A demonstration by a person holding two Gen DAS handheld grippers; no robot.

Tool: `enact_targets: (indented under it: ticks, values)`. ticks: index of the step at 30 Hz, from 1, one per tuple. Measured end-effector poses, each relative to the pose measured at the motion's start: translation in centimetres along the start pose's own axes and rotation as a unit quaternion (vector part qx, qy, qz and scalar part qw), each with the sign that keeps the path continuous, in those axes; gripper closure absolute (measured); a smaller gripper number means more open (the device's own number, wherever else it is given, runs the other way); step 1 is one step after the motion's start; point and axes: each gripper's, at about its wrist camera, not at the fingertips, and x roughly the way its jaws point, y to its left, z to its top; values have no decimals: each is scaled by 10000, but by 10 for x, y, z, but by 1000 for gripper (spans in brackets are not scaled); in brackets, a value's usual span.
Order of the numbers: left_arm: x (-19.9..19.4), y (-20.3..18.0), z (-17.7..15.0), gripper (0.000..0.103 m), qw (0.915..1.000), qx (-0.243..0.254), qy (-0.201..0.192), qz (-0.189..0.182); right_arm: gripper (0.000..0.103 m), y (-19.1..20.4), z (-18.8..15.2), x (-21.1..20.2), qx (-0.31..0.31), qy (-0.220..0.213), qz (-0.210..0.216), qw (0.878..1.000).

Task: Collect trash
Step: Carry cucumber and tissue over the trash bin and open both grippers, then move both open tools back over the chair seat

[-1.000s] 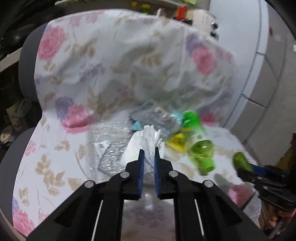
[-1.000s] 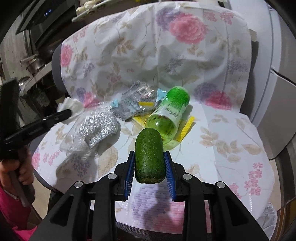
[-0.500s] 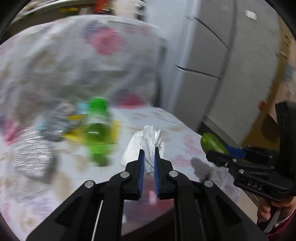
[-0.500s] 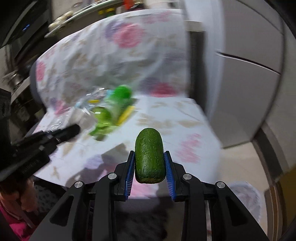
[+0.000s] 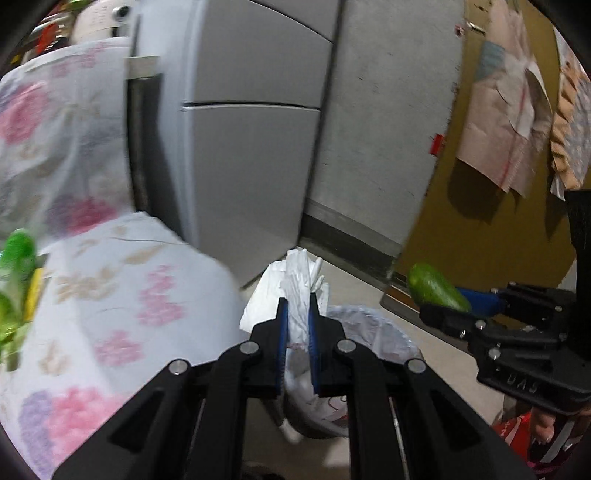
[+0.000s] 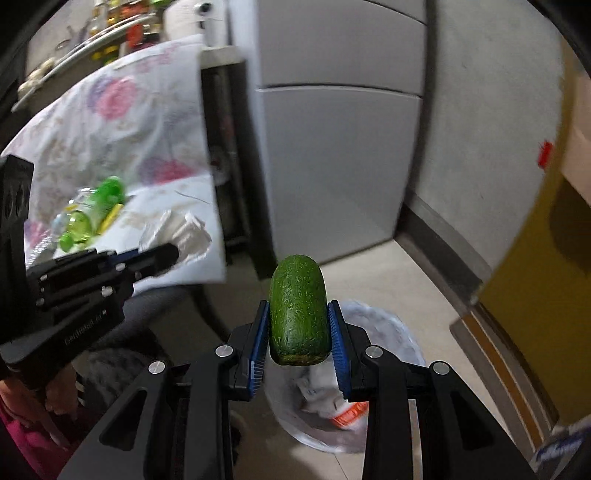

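Only the left wrist view shows the paper sheets (image 5: 517, 110) pinned to the mustard wall at two o'clock; only the right wrist view shows the cluttered shelf (image 6: 99, 33) at eleven o'clock and an orange-printed scrap (image 6: 349, 410) down inside the bin. Going left to right in the left wrist view: one translucent green plastic bottle (image 5: 14, 280) lies blurred at nine o'clock on the flower-printed cloth (image 5: 122, 295), one grey two-door fridge (image 5: 243, 140) stands at twelve o'clock, and the left gripper (image 5: 295, 317) has its blue-padded jaws pinched on one crumpled white tissue (image 5: 295, 288), which pokes up soft and creased above a round bin (image 5: 373, 332) lined with thin white plastic. At three o'clock the right gripper (image 5: 439, 295) appears from the side, holding one rough-skinned green avocado (image 5: 436, 288). In the right wrist view the left gripper (image 6: 173, 254) reaches in from nine o'clock with the tissue (image 6: 188, 236) at its tip, in front of the bottle (image 6: 92, 210) on the cloth (image 6: 110, 122). The right gripper (image 6: 298, 332) clamps its ridged blue pads on both sides of the avocado (image 6: 298, 317), a blunt oval with a flat cut base, held upright above the bin (image 6: 402, 339) at six o'clock on the pale floor (image 6: 373, 273).
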Motion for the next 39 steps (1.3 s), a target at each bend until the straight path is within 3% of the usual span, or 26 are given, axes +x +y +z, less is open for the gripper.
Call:
enact_targets:
  ticks: [9, 11, 14, 22, 27, 32, 35, 39]
  values:
    - [65, -44, -9, 92, 9938, 341, 803, -688, 69, -48, -26, 39, 650, 356, 20, 9973]
    - [78, -44, -10, 76, 9916, 304, 1014, -745, 67, -58, -28, 45, 836, 384, 31, 9958]
    - [83, -41, -13, 57, 9918, 260, 1055, -668, 62, -67, -27, 50, 1013, 363, -15, 9942]
    - [64, -17, -7, 55, 9952, -3, 802, -553, 61, -67, -18, 34, 1014, 179, -111, 9946]
    - [38, 0, -2, 55, 9977, -55, 578, -337, 61, -43, 1, 10, 818, -137, 28, 9966]
    - [-8, 35, 2, 55, 9992, -101, 314, 206, 61, -8, 27, -13, 586, -502, 235, 9967]
    - [-34, 59, -3, 55, 9980, -55, 316, 547, 46, 23, 43, -19, 411, -571, 557, 9960]
    - [-74, 100, -19, 55, 9937, -311, 336, 1028, 42, 81, 58, -12, -85, -503, 972, 9940]
